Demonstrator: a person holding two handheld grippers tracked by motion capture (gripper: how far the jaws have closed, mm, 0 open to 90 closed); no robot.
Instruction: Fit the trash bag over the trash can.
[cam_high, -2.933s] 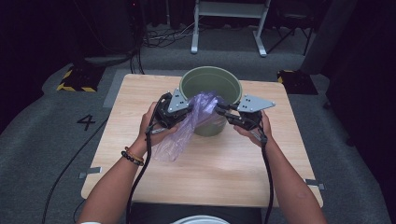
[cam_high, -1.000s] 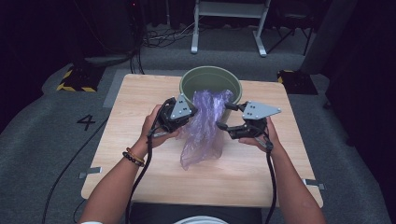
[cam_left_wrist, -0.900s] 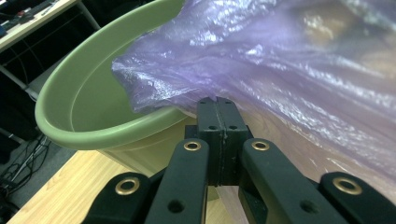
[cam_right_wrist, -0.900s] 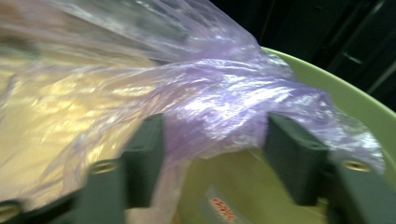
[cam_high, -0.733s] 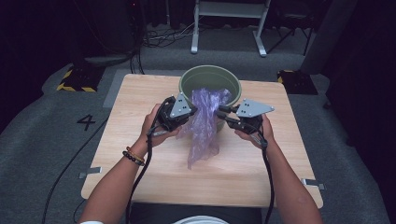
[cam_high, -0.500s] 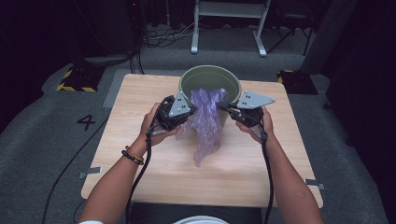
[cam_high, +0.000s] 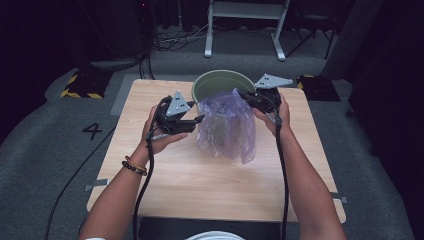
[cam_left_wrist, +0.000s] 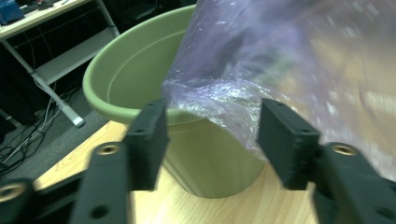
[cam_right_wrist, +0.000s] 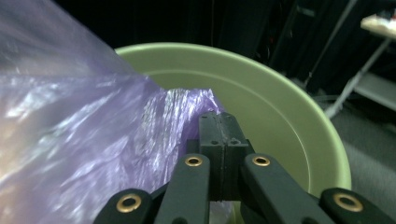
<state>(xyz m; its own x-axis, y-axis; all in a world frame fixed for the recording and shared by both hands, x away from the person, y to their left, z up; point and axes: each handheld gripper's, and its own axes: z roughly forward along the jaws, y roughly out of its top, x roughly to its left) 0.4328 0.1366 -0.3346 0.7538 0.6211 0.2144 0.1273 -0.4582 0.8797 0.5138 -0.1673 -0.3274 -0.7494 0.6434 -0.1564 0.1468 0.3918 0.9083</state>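
Observation:
A thin purple plastic bag (cam_high: 227, 122) hangs in front of a green bucket (cam_high: 215, 80) at the far middle of the table. My right gripper (cam_high: 243, 96) is shut on the bag's upper right edge (cam_right_wrist: 187, 107), above the bucket's rim (cam_right_wrist: 299, 98). My left gripper (cam_high: 199, 120) sits at the bag's left side. Its jaws have just been opening and now stand apart. A crumpled fold of the bag (cam_left_wrist: 219, 100) lies between them in the left gripper view (cam_left_wrist: 212, 135), with neither pad pressing on it.
The wooden table (cam_high: 210, 185) has bare room in front of the bag. A white rim (cam_high: 215, 235) peeks in at the near edge. A metal stand (cam_high: 245, 15) and cables lie on the floor beyond.
The right gripper carried the bag's edge to the right and farther back, spreading the bag wide. The left gripper's jaws opened and let go of the bag.

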